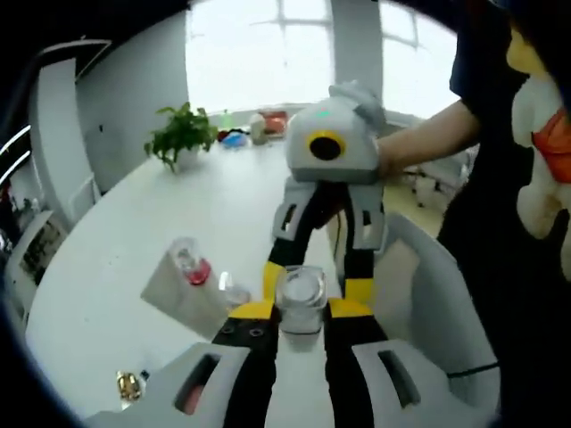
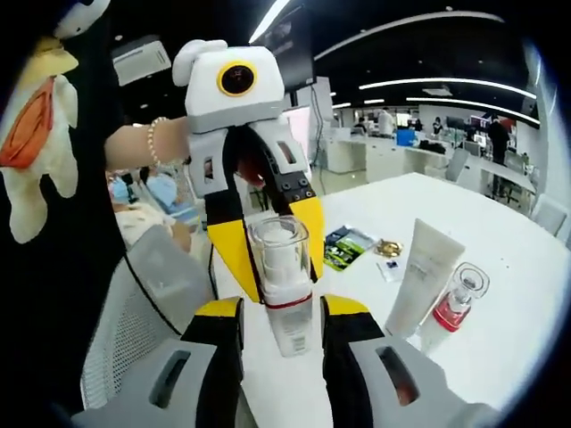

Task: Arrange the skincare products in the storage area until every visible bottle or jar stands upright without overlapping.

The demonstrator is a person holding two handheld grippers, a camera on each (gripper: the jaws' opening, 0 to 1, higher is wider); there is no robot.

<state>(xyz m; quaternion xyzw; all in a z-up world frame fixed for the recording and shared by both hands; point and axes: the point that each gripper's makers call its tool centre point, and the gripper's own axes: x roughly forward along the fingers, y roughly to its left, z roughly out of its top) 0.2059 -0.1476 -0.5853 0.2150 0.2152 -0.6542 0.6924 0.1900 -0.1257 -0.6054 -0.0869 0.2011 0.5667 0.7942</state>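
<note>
Two tongs, left tongs (image 1: 299, 352) and right tongs (image 2: 284, 348), both grasp the clear-capped pump bottle (image 2: 284, 285); next, stand it beside the white tube (image 2: 424, 276).

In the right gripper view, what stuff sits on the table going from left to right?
Clear-capped bottle between the claws → leaflet → small gold jar → white tube → red bottle.

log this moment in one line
clear-cap bottle | left tool, right tool: flank it from opposite sides, grip unclear | tube, red bottle on table
</note>
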